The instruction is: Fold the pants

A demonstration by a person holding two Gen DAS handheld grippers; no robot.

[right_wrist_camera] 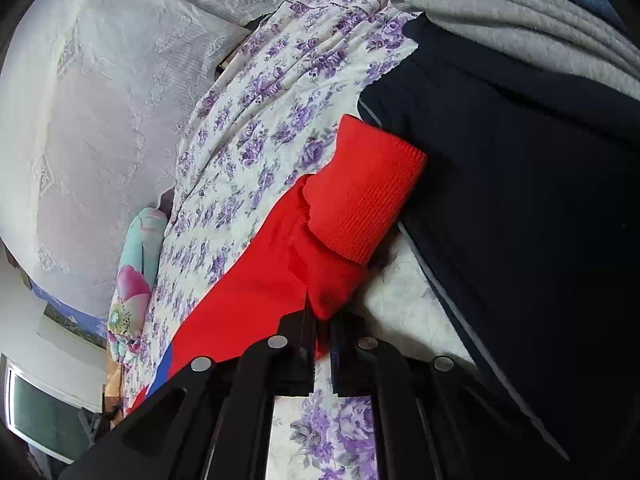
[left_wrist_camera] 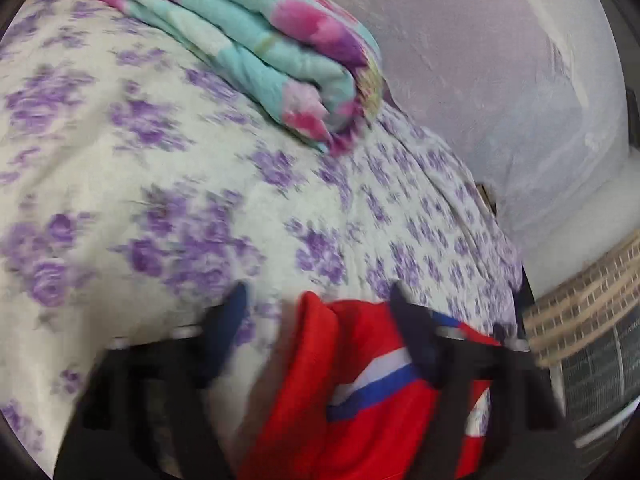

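Pants [right_wrist_camera: 256, 280] in red knit, spread across the bed [left_wrist_camera: 120, 152] on a purple-flowered sheet, running from about 7 o'clock up toward 1 o'clock in the right wrist view, with a dark garment [right_wrist_camera: 520, 200] just beside at 3 o'clock. Soft, limp and light by the look; likely to sag and drag on the sheet rather than slide cleanly, so best lifted, not pushed. Red, white and blue side stripe [left_wrist_camera: 384, 376] showing in the left wrist view, a handy line for matching the legs. Ribbed cuff [right_wrist_camera: 368, 188] thicker and firmer, the surest place to pinch. Right hand-held gripper [right_wrist_camera: 320, 320] clenched on a bunch of red cloth just below that cuff. Left hand-held gripper [left_wrist_camera: 316, 308] spread wide, blurred, straddling the red fabric at 6 o'clock, gripping nothing.
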